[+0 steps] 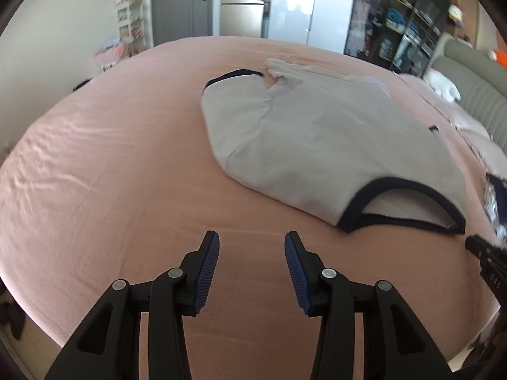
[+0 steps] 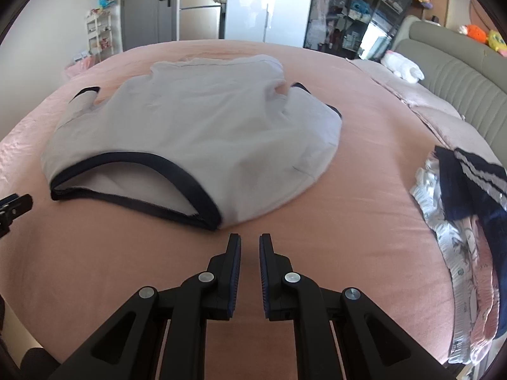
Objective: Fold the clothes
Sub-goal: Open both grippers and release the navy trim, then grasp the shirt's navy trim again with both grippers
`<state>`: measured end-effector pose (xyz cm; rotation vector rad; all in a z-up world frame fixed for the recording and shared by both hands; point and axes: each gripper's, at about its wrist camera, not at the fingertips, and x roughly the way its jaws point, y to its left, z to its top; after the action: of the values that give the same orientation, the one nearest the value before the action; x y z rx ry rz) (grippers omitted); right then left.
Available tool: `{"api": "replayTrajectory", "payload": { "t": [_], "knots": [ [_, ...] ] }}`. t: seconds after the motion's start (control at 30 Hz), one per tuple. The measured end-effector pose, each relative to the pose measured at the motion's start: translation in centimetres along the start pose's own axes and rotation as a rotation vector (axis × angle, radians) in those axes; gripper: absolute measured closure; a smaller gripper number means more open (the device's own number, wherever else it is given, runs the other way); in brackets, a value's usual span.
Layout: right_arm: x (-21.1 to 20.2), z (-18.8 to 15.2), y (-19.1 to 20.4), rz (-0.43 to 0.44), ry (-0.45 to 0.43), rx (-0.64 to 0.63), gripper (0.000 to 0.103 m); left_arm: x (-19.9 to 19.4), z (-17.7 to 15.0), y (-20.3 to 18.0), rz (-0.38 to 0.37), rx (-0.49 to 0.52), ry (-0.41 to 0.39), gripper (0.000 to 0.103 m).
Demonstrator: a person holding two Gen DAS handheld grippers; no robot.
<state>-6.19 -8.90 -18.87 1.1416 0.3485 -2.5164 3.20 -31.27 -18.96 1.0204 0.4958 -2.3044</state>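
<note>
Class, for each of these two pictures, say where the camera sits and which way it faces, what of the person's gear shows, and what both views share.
Left wrist: sits behind the left claw, looking down across the pink bed; its fingers stand apart; the right claw's tip shows at the right edge.
Right wrist: sits behind the right claw, fingers slightly apart, empty; clothes pile to its right.
Shared: the white shirt, the bed, the far wardrobe.

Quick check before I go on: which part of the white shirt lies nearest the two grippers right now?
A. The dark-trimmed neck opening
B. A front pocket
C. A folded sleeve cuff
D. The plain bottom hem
A: the white shirt lies flat on the pink bed sheet with its dark-trimmed neck opening toward the right gripper and left gripper; neither touches it.
</note>
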Motion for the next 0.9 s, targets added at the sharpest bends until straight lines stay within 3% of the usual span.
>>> {"api": "replayTrajectory", "payload": {
  "t": [0.13, 0.17, 0.2, 0.27, 0.43, 0.53, 0.6, 0.8, 0.9],
  "knots": [
    [-0.3, 0.3, -2.1, 0.039, -0.017, 0.117, 0.088, -0.1, 0.7, 0.2, -0.042, -0.044, -0.019, 0.055],
    [-0.4, 0.4, -2.3, 0.048, -0.023, 0.135, 0.078, -0.3, 0.9, -0.3, -0.045, -0.026, -0.034, 0.040],
    [-0.6, 0.5, -2.4, 0.054, -0.032, 0.142, 0.057, -0.5, 1.1, -1.0, -0.048, 0.005, -0.054, 0.019],
    [-0.9, 0.9, -2.0, 0.053, -0.064, 0.133, 0.030, -0.5, 1.4, -2.5, -0.040, 0.073, -0.079, 0.011],
    [-0.1, 1.9, 0.5, 0.024, -0.091, 0.054, 0.029, 1.3, 2.0, -5.7, -0.025, 0.178, -0.074, 0.011],
    [1.3, 2.2, 1.7, 0.018, -0.062, 0.006, 0.029, 3.1, 2.0, -7.1, 0.017, 0.242, -0.063, 0.011],
    [2.2, 2.1, 2.4, -0.033, -0.052, -0.023, 0.029, 3.8, 1.9, -7.3, 0.046, 0.259, -0.058, 0.011],
    [4.3, 3.1, 1.3, -0.095, -0.015, 0.054, 0.029, 4.6, 2.4, -5.9, 0.093, 0.190, -0.032, 0.011],
    [4.6, 3.2, 0.5, -0.096, 0.008, 0.094, 0.029, 5.1, 2.9, -4.8, 0.078, 0.129, 0.008, 0.011]
  ]
}}
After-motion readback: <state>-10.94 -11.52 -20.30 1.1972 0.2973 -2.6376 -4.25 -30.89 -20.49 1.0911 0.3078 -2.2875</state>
